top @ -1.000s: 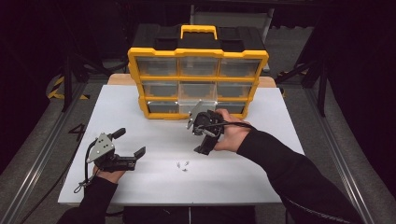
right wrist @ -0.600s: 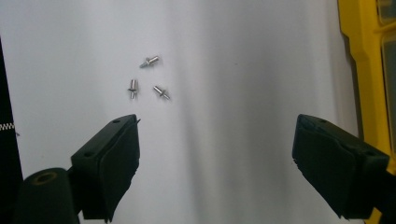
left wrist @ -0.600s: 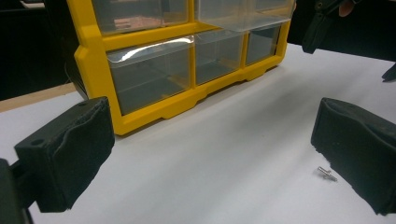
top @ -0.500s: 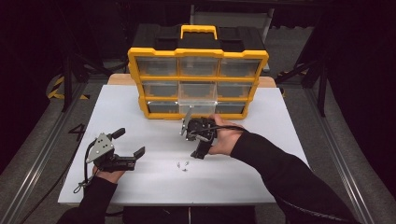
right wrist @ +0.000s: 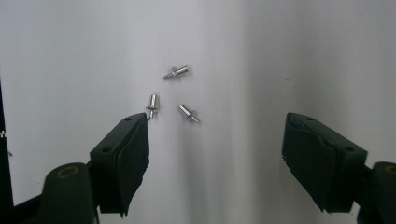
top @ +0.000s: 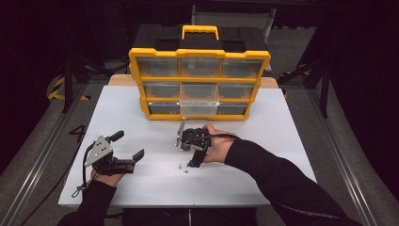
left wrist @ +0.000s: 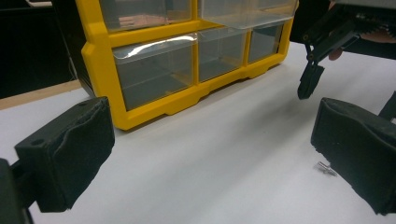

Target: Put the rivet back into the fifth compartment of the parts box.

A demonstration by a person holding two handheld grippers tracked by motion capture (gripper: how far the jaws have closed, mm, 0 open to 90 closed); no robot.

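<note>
Lying loose on the table: three small metal rivets [right wrist: 175, 72], [right wrist: 152, 103], [right wrist: 188, 113], clustered on the white table top [top: 263, 179]; in the high view they read as tiny specks [top: 182, 168] just below the right gripper's tips.

Rivet cluster, right gripper view: one lies crosswise at the top; the other two sit below it, close together but apart from each other. The left one of this pair lies just beyond the tip of the left-hand jaw; contact cannot be told.

Single rivet, left gripper view: one rivet [left wrist: 326, 168] rests on the table just beside the right-hand jaw pad.

Right gripper [top: 189, 164]: held in the person's right hand [top: 217, 147], pointing down over the rivets. Its jaws have just been closing yet stand well apart, with nothing between the pads; the rivets lie ahead of the gap, not in it.

Left gripper [top: 128, 147]: held in the left hand [top: 108, 179] near the table's front left, well apart from the rivets, and aimed towards the organiser. Jaws spread wide, holding nothing.

Right gripper, seen from the left gripper view: one black finger [left wrist: 309, 80] hangs down above the table at upper right.

Organiser [top: 199, 70]: a yellow-framed case of clear drawers with a black top and yellow handle, upright at the table's far edge. The bottom middle drawer [top: 199, 108] stands pulled out slightly.

Surroundings: dark floor and metal rails flank the table.
</note>
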